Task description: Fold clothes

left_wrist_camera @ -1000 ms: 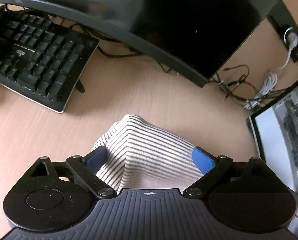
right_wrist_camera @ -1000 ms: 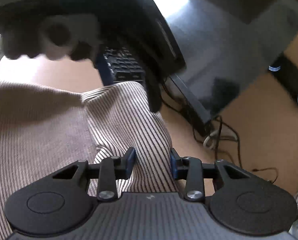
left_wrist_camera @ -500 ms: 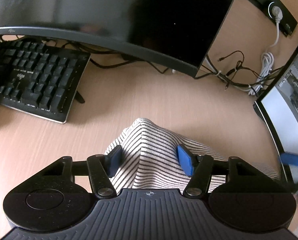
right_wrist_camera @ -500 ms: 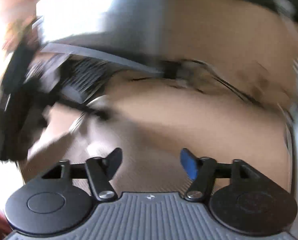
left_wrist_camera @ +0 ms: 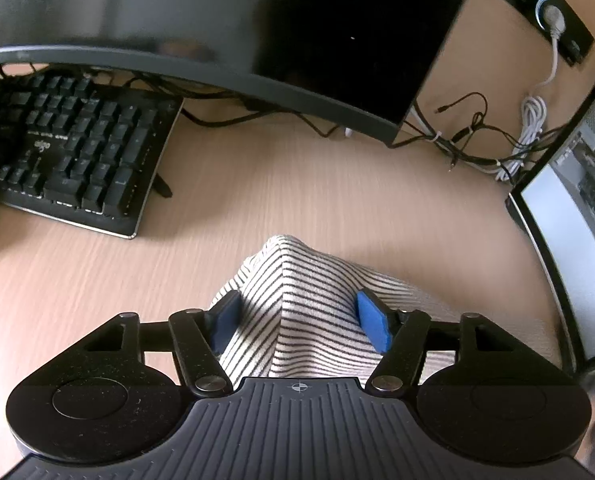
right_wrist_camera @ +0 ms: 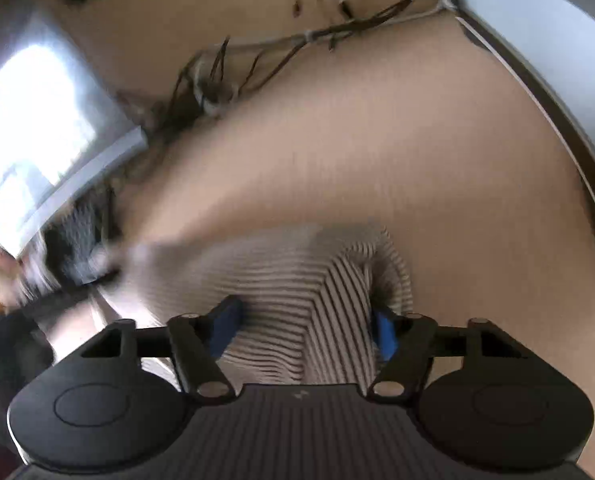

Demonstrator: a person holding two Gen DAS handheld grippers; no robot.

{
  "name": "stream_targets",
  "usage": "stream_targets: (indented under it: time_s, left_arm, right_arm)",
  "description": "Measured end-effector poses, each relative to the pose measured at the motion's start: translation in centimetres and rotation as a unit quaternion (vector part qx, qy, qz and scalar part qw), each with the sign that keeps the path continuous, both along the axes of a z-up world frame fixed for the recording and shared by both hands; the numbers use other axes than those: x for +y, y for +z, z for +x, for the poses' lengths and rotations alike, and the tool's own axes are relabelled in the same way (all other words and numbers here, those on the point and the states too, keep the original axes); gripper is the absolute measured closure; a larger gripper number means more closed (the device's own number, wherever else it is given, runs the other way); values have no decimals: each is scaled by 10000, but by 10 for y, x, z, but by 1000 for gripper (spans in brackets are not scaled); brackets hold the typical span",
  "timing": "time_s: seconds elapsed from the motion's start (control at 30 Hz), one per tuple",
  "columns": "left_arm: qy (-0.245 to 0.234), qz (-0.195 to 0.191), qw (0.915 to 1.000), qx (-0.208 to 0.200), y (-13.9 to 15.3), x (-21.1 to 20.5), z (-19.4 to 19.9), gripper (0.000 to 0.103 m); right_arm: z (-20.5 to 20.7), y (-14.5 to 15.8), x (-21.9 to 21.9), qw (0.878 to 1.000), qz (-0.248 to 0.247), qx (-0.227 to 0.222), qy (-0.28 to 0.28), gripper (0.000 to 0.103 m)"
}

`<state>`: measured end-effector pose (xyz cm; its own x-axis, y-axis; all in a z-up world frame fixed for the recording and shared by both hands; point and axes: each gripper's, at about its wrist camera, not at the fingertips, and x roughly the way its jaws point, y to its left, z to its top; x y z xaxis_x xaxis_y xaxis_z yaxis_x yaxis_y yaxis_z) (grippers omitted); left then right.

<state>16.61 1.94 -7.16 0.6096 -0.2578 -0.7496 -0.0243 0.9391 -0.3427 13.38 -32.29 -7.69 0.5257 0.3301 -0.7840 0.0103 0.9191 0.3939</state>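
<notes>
Wooden desk [left_wrist_camera: 317,184] with a striped garment [left_wrist_camera: 297,300] lying on it, just in front of the monitor [left_wrist_camera: 257,32]. Left gripper [left_wrist_camera: 297,316] is opening and right gripper [right_wrist_camera: 303,326] closing, cloth bunched between both, grip unclear. Keyboard [left_wrist_camera: 73,152] beside the monitor.

The right gripper [right_wrist_camera: 303,326] rolled and swung off the big cloth spread, now over a bunched fold of the striped garment [right_wrist_camera: 337,296], jaws closing (blurry). The left gripper [left_wrist_camera: 297,320] narrowed, now reopening.
</notes>
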Motion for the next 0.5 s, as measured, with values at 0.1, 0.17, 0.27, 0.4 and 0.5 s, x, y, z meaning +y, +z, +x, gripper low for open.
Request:
stream_targets:
  time_s: [0.1,0.17,0.27,0.4,0.5]
  left_arm:
    - [97,-197,9996,149,4,12,14,17]
    - [-13,-266,9992,299,2,11,27,10]
    - [-352,-208,9975,569,-8,-6,44,10]
    - [-648,319,9963,457,-18,-33,52,12]
    - [-637,565,9960,275,-16,-43,56,24]
  right_arm:
    - [-2,-5,3,9994,-166,-175,236,42]
    - [-1,-6,-1,9992,-129,-206,315,44]
    - [-5,-6,-4,9990,-72,-242,359,44]
    - [-5,-5,-3,9986,-57,-360,377,44]
    - [8,-4,1,9980,-264,-472,333,44]
